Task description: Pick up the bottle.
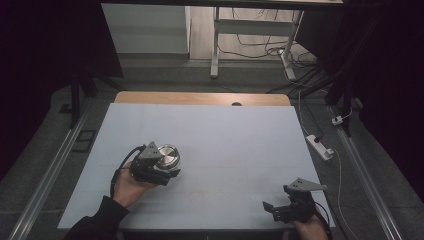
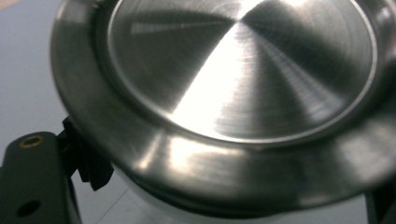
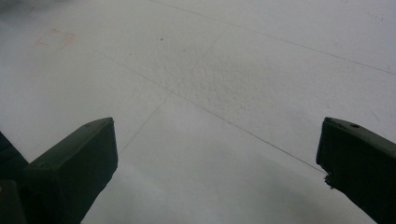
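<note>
In the high view, the left gripper sits left of centre in the lower half of the frame, above the pale sheet that covers the table, with the person's left hand wrapped around its body from below and a dark sleeve running to the bottom edge. Its jaws are clamped on a round brushed-metal lid, which lies at the upper right of the gripper, partly under the grey three-cornered plate. In the left gripper view, the lid occupies most of the frame: a flat central disc with radial brush marks, ringed by a broad raised rim, tilted so that its near edge drops toward the bottom of the frame. One black jaw stands at the lower left corner, its tip touching the underside of the rim; the other jaw shows as a dark sliver at the lower right corner. The right gripper rests at the lower right of the high view, near the bottom edge of the sheet, well apart from the lid. In the right gripper view, its two black jaws stand wide apart at the lower left and lower right corners, with bare white sheet between them and nothing in the gap
</note>
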`<state>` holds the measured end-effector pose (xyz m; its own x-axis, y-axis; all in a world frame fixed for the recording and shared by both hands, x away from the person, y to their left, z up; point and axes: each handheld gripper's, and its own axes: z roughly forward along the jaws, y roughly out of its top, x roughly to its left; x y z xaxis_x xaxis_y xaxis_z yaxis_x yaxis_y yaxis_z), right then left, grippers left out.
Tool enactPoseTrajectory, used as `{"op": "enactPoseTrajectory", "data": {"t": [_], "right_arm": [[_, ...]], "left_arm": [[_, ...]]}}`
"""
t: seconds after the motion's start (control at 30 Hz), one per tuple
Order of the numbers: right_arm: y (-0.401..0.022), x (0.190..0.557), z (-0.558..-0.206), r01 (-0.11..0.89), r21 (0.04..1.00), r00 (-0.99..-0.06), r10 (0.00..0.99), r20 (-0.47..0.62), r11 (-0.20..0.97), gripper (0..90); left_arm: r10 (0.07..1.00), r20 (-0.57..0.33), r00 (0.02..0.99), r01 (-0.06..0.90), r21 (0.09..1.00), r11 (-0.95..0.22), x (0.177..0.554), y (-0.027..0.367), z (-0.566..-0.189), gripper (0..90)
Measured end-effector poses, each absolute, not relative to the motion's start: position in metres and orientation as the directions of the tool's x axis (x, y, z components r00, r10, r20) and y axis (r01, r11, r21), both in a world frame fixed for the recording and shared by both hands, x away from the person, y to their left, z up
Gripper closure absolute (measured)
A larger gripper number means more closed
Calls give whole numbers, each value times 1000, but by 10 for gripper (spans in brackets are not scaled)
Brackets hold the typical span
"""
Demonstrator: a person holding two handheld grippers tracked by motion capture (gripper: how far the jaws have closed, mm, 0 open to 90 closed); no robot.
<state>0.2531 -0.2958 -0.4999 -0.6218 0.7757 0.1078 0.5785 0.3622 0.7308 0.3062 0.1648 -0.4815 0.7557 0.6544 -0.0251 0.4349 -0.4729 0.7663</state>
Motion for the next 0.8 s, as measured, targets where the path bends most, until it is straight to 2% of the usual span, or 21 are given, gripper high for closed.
{"op": "enactPoseTrajectory", "data": {"t": [0.8], "right_arm": [[-296,253,-500,577,733,-621,777,107,360,0]], "left_arm": [[545,-12,838,344,786,-513,319,110,-460,153]]}}
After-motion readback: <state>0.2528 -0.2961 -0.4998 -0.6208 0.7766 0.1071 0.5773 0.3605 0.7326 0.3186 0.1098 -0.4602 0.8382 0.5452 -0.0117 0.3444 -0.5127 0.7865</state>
